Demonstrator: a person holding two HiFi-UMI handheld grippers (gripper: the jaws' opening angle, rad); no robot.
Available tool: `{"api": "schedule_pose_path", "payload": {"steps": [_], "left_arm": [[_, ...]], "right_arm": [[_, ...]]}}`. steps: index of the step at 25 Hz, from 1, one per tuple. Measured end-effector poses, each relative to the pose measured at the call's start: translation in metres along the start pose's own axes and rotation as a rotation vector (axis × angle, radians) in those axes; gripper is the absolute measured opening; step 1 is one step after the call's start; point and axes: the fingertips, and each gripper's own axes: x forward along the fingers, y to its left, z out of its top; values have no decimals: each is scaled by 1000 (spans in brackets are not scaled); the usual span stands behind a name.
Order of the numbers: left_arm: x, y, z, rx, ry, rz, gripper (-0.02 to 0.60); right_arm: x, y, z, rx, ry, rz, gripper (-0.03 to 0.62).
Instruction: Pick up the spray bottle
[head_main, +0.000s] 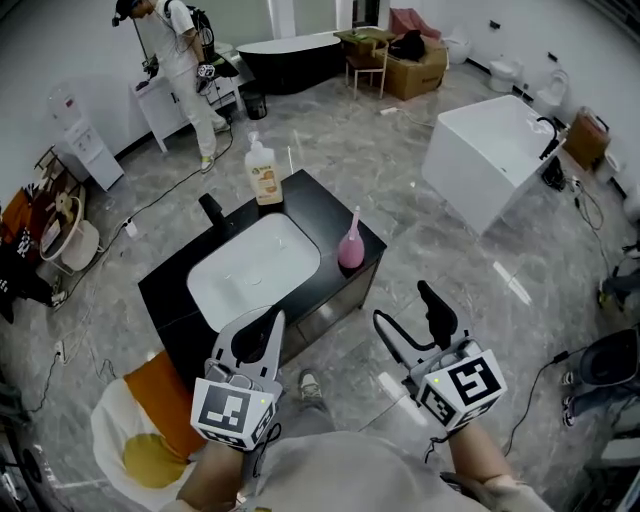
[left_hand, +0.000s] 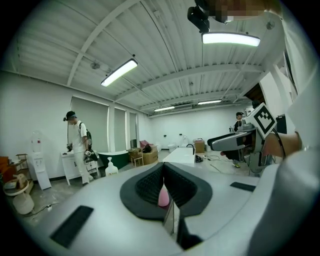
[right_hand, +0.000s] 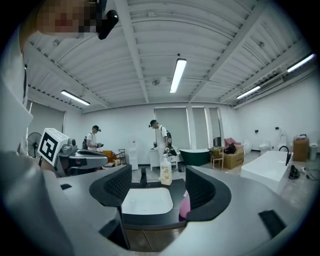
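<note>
A black vanity (head_main: 322, 208) carries a white sink basin (head_main: 255, 265) sunk into its top. The pink spray bottle (head_main: 351, 246) stands upright on the vanity's right edge, just beside the basin's rim and touched by neither tool. A pump bottle of soap (head_main: 264, 172), clear with a tan label, stands upright at the vanity's far corner, and a black faucet (head_main: 211, 209) rises at the basin's far-left side.

Both grippers hover on the vanity's near side, well apart from the spray bottle. The left gripper (head_main: 272, 320) has its jaws pressed together with nothing between them. The right gripper (head_main: 402, 304) has its jaws spread wide, holding nothing, with the basin and spray bottle framed beyond them.
</note>
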Motion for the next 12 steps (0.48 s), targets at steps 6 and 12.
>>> {"api": "schedule_pose_path", "payload": {"steps": [6, 12], "left_arm": [[55, 58, -35, -10, 64, -53, 20], [101, 85, -60, -32, 98, -100, 20]], "right_arm": [[79, -30, -33, 54, 87, -102, 345], [141, -50, -67, 61, 152, -152, 350]]}}
